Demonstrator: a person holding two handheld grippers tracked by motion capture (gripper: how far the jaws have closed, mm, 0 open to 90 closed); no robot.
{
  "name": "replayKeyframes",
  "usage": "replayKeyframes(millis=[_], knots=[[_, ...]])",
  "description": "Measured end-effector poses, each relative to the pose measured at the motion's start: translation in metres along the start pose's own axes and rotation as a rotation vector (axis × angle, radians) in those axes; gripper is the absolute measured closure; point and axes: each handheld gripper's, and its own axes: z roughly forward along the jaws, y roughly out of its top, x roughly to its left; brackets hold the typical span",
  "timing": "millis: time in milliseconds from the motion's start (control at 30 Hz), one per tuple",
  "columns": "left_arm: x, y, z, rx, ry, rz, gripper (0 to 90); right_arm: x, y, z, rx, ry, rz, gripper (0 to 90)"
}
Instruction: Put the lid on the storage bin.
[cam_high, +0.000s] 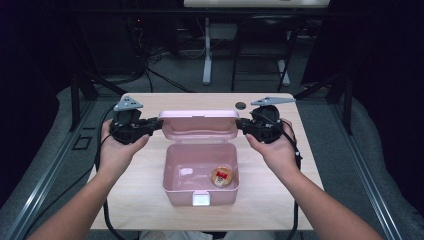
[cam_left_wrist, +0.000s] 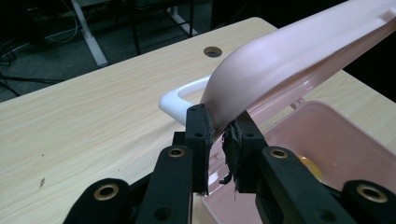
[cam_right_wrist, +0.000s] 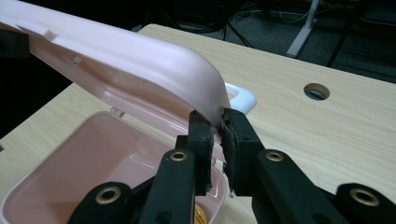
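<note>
1. A pink plastic box (cam_high: 200, 172) sits in the middle of the wooden table (cam_high: 150, 200), its hinged lid (cam_high: 198, 123) raised and standing over the far edge.
2. The left gripper (cam_high: 155, 125) is clamped on the lid's left corner; in the left gripper view its jaws pinch the rounded rim of the lid (cam_left_wrist: 280, 60).
3. The right gripper (cam_high: 243, 125) mirrors it, clamped on the lid's right corner, pads biting the curved edge of the lid (cam_right_wrist: 140, 60).
4. Inside the box, near the front right, lies a small round snack (cam_high: 222, 176) in a clear wrapper with a red spot on it.
5. A white handle (cam_left_wrist: 177, 99) juts from the lid's top side, just above the table.
6. Handling call: the lid looks light, thin and stiff, but glossy and slick, so a pinch on that curved rim could slide off.
7. Best hold, by my read, is right where they are, one at each corner, so the lid swings level on its hinge and doesn't twist.
8. The box itself looks light enough to skid or tip if the lid gets yanked; a slow, even swing suits it.
9. The white latch (cam_high: 201, 200) at the front wall waits for the lid.
</note>
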Motion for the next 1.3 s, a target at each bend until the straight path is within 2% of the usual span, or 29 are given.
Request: replayKeyframes(millis=[700, 1033, 1300], knots=[[-0.007, -0.013, -0.01, 0.009, -0.023, 0.01, 79.0, 0.006, -0.012, -0.009, 0.018, 0.027, -0.021, 79.1], [-0.012, -0.02, -0.013, 0.008, -0.002, 0.061, 80.0, 0.009, -0.021, -0.014, 0.019, 0.045, -0.025, 78.6], [-0.01, -0.021, -0.012, 0.0, -0.005, 0.063, 83.5, 0.011, -0.027, -0.018, 0.011, 0.054, -0.023, 78.8]])
